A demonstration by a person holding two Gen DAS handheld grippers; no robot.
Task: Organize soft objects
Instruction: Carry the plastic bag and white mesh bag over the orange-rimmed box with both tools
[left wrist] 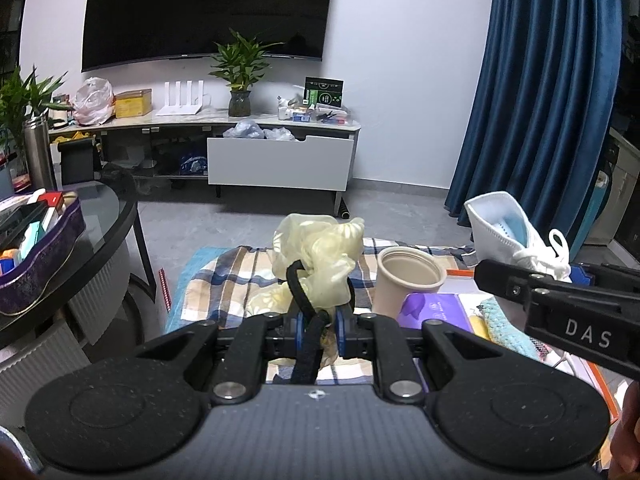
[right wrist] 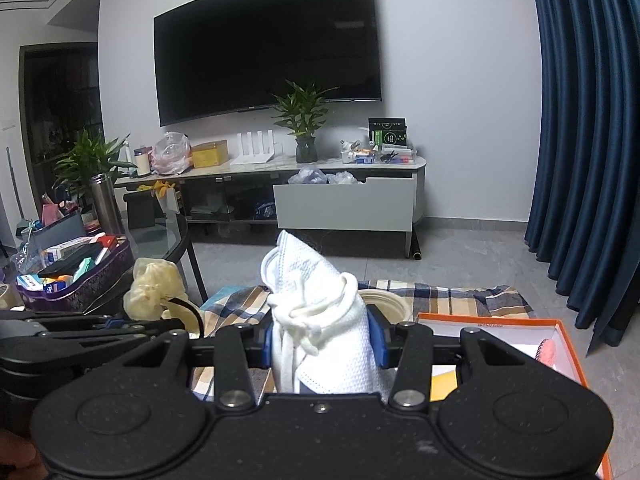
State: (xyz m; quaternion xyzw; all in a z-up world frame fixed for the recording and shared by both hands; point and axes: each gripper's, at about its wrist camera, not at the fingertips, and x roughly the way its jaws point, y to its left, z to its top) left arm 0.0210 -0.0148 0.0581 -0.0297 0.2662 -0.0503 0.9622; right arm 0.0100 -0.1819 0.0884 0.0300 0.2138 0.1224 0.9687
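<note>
My left gripper (left wrist: 320, 330) is shut on a crumpled pale yellow rubber glove (left wrist: 318, 256), with a black cord (left wrist: 302, 292) caught in the same grip; the glove bunches up above the jaws. My right gripper (right wrist: 324, 340) is shut on a white face mask (right wrist: 320, 312) with knotted ear loops, blue lining showing. That mask (left wrist: 504, 224) and the right gripper's side (left wrist: 560, 304) appear at the right of the left wrist view. The glove (right wrist: 154, 292) shows at the left of the right wrist view. Both are held above a plaid cloth (left wrist: 224, 280).
A beige paper cup (left wrist: 408, 280) stands on the cloth just right of the glove. An orange-rimmed box (right wrist: 568, 344) with soft items lies at right. A glass table (left wrist: 108, 216) with a purple tin (left wrist: 44, 256) stands left. A TV cabinet (left wrist: 280, 160) and blue curtain (left wrist: 548, 80) lie beyond.
</note>
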